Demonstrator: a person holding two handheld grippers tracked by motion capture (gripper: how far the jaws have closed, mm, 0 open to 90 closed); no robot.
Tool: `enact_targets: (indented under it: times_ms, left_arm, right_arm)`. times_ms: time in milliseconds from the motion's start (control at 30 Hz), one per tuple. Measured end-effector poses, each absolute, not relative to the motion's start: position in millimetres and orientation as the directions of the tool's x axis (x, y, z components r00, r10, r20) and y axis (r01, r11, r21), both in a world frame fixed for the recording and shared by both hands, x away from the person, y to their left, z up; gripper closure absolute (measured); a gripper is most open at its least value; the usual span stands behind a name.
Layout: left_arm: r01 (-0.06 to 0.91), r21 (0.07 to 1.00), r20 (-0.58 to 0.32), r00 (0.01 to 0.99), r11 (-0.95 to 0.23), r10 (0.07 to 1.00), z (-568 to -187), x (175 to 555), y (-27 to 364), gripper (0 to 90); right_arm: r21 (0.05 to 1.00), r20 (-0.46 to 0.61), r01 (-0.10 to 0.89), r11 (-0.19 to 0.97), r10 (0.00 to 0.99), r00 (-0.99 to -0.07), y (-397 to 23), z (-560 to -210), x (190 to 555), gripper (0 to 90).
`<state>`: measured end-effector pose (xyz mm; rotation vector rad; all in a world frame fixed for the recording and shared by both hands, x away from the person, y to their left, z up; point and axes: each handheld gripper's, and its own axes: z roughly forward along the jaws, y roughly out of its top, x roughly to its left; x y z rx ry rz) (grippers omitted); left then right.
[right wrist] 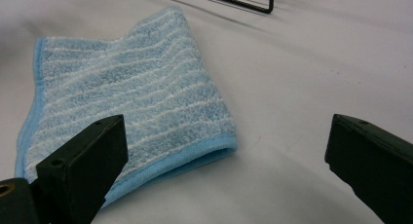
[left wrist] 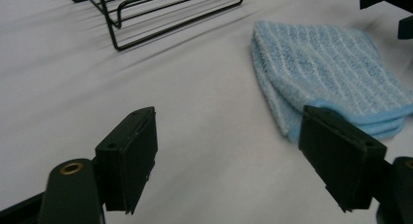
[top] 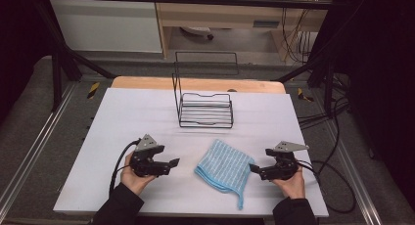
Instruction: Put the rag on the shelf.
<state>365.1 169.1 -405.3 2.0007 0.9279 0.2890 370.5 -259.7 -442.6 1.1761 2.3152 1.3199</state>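
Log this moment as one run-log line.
folded blue striped terry cloth: flat on white table | left gripper: open, empty | right gripper: open, empty

Towel (top: 222,167), lying just between left hand-held gripper (top: 172,164) & right hand-held gripper (top: 253,169): terry cloth, looped, rough-looking w/ a smoother bound edge, matt. Both hand-held grippers are showing black matt plastic-looking jaws, smooth faces, w/ a brass-coloured insert shining at the left one's base. Rack (top: 205,110) beyond them: thin wire, black coating, looking slightly glossy. Bench (top: 122,122) under the hand-held grippers is wearing a white matt cover, smooth; bare wood edge (top: 147,82) is showing at the far side.
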Motion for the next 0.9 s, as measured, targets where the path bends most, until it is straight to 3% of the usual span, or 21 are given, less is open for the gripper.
enact_targets:
  times_ms: [367, 633, 900]
  left_arm:
    - [0.523, 0.772, -0.162, 0.712, -0.361, 0.684, -402, 369, 116, 32.4]
    - [0.562, 0.711, -0.140, 0.702, -0.422, 0.699, -422, 368, 91, 42.9]
    - [0.613, 0.666, -0.190, 0.691, -0.426, 0.697, -438, 369, 93, 57.7]
  right_arm:
    - [0.799, 0.178, 0.534, 0.277, 0.739, -0.650, -259, -443, 371, 3.4]
    - [0.797, 0.180, 0.537, 0.276, 0.740, -0.648, -259, -443, 371, 4.8]
    - [0.798, 0.167, 0.533, 0.283, 0.745, -0.645, -249, -441, 375, 15.1]
